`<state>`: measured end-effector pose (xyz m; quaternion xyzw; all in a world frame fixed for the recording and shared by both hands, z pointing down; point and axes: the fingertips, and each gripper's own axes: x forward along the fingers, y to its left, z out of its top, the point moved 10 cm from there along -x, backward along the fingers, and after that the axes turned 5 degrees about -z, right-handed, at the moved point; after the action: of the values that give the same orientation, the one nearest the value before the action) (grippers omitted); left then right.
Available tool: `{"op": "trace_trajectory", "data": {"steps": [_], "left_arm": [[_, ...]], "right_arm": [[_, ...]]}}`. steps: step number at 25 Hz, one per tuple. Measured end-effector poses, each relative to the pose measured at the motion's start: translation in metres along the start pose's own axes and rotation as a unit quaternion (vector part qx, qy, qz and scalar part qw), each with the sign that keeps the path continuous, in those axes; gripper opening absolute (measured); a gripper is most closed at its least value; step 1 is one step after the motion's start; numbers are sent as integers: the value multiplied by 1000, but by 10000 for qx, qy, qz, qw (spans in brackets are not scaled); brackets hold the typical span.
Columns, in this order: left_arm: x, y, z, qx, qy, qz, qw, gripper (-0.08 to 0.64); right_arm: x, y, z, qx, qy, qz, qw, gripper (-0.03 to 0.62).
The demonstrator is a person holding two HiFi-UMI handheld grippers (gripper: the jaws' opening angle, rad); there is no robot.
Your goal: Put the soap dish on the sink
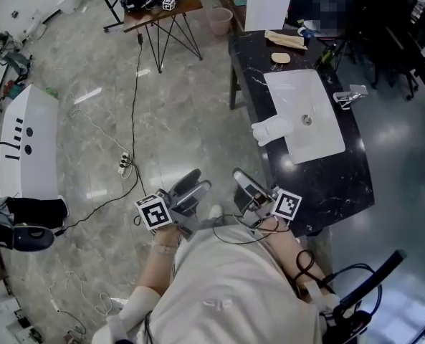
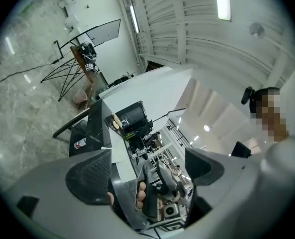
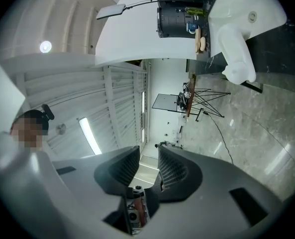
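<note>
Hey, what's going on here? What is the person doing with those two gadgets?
A person stands on the marble floor, holding a hand-held gripper in each hand, close to the body. The left hand-held gripper and the right hand-held gripper are both open and empty. Ahead lies a black counter with a white sink. At the counter's far end sit a pale flat tray, likely the soap dish, and an oval piece beside it, neither one touched.
</note>
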<state>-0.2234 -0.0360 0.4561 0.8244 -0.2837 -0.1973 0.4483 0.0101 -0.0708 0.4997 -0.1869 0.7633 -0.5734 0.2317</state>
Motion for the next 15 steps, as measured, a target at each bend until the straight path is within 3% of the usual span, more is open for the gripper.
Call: {"op": "trace_trajectory", "data": {"steps": [2,7,9,11,12,15], "left_arm": [[-1,3,-6,-207,-43,-21,9998,466],[2,7,-15,-219,93,196,9995,425],[0,11,-20,-539,56,212,9983,365],[-2,15,-26,-824,17,294,9962,230],[-2,16,-25,-732,75,303,9968,191],[7,14,-22,-293,395,308,9983,184]], "right_arm": [[-4,0,-2,-6,-36,-66,10000,127],[-15,-2,-5,-6,-199,-200,9996,127],[-20,-3,-6,0,-263,-248,9993,127],[-22,-3,-7,-13,-316,-287,9991,127],[-24,-3,-8,-21,-343,-309,9989,127],[-28,-4,-10,-12,-422,-396,9983,127]]}}
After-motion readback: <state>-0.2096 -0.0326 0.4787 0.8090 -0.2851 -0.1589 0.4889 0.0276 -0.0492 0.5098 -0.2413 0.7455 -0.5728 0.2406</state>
